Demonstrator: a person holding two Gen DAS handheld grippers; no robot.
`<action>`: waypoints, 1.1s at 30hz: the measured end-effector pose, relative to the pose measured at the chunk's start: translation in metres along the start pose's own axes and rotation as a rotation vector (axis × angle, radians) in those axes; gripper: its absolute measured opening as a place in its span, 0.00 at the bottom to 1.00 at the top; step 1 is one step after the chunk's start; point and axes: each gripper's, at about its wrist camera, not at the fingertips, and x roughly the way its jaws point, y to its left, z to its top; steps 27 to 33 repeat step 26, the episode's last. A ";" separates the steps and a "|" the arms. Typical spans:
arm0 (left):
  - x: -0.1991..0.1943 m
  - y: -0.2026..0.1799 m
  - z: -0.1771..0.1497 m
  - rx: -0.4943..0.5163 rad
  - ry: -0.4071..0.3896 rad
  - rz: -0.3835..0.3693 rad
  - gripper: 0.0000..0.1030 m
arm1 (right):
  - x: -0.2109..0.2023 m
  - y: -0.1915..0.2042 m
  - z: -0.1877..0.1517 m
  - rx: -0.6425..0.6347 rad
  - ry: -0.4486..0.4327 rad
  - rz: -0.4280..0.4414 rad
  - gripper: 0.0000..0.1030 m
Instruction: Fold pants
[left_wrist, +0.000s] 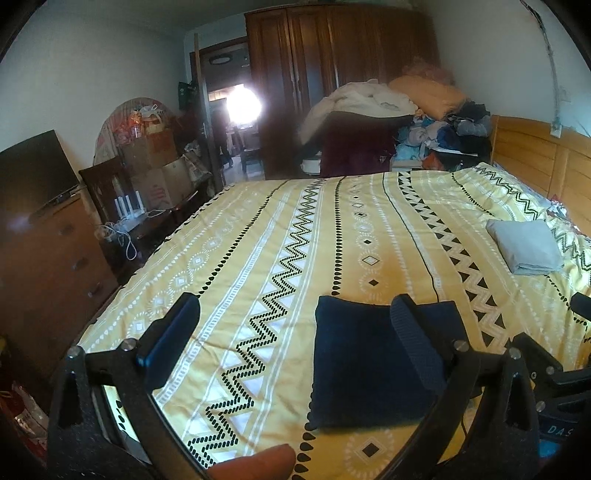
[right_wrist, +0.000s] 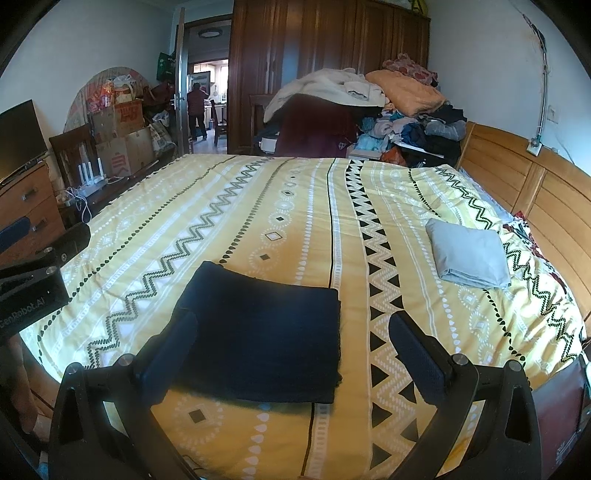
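the left hand-held gripper (left_wrist: 295, 339) and right hand-held gripper (right_wrist: 293, 354) both hang released, jaws spread wide, grasping nothing, over the near edge of the bed (right_wrist: 258, 206). the pants (right_wrist: 262, 332) lie there, a flat dark navy square, folded. beyond the pants the bedspread is bare; a grey folded cloth (right_wrist: 467, 258) lies well apart, toward the headboard (right_wrist: 517, 184).

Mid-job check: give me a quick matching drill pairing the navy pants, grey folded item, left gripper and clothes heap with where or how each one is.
Things:
1. navy pants
2. grey folded cloth
3. left gripper
4. clothes heap

States:
A. piled beyond the bed's far edge
B. open, holding nothing
C. folded, on the near part of the bed
D. lying near the headboard

Pairs: 1-C, 2-D, 3-B, 4-A
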 end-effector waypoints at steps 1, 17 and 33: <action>0.000 0.000 0.000 0.000 0.002 0.000 1.00 | 0.000 0.000 0.000 0.000 -0.001 0.000 1.00; 0.015 -0.001 -0.008 -0.033 0.094 -0.081 1.00 | 0.007 -0.001 -0.002 0.021 0.020 0.039 1.00; 0.018 -0.004 -0.013 -0.046 0.121 -0.104 1.00 | 0.007 0.001 -0.005 0.013 0.011 0.030 1.00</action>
